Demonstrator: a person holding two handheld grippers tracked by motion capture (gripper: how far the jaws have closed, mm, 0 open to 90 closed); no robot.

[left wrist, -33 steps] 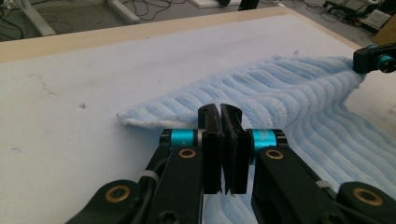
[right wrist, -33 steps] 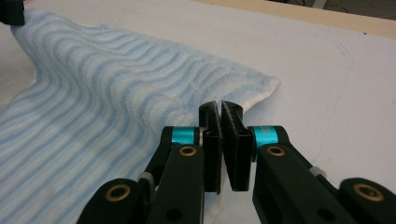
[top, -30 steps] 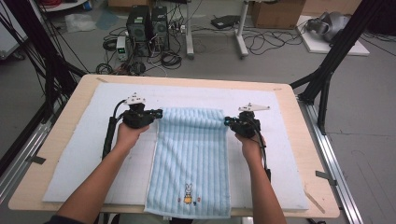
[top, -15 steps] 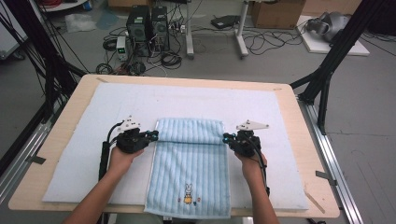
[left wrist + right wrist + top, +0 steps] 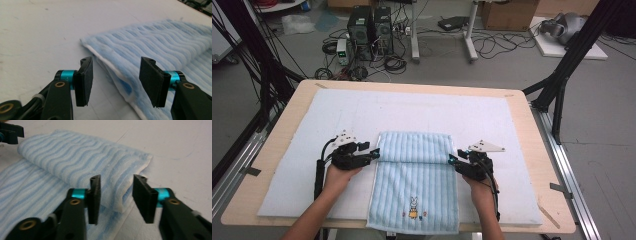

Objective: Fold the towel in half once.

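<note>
A light blue striped towel (image 5: 414,175) with a small rabbit motif (image 5: 413,204) lies on the white mat, its far part folded back over itself. My left gripper (image 5: 373,152) sits at the fold's left end and my right gripper (image 5: 452,160) at its right end. Both pairs of jaws have just been opening. In the left gripper view the left gripper (image 5: 115,75) stands open, with the towel's (image 5: 155,42) doubled edge low between the pads, untouched. In the right gripper view the right gripper (image 5: 116,195) is open around the folded corner of the towel (image 5: 75,162) without pressing it.
The white mat (image 5: 492,120) covers most of the wooden table (image 5: 539,150). The towel's near end hangs over the table's front edge. Computer towers (image 5: 369,27), cables and black frame legs (image 5: 562,75) stand on the floor beyond the far edge.
Both hands came toward the person, carrying the towel's far edge over the rest into a fold. Both grippers then opened and let go of the towel.
</note>
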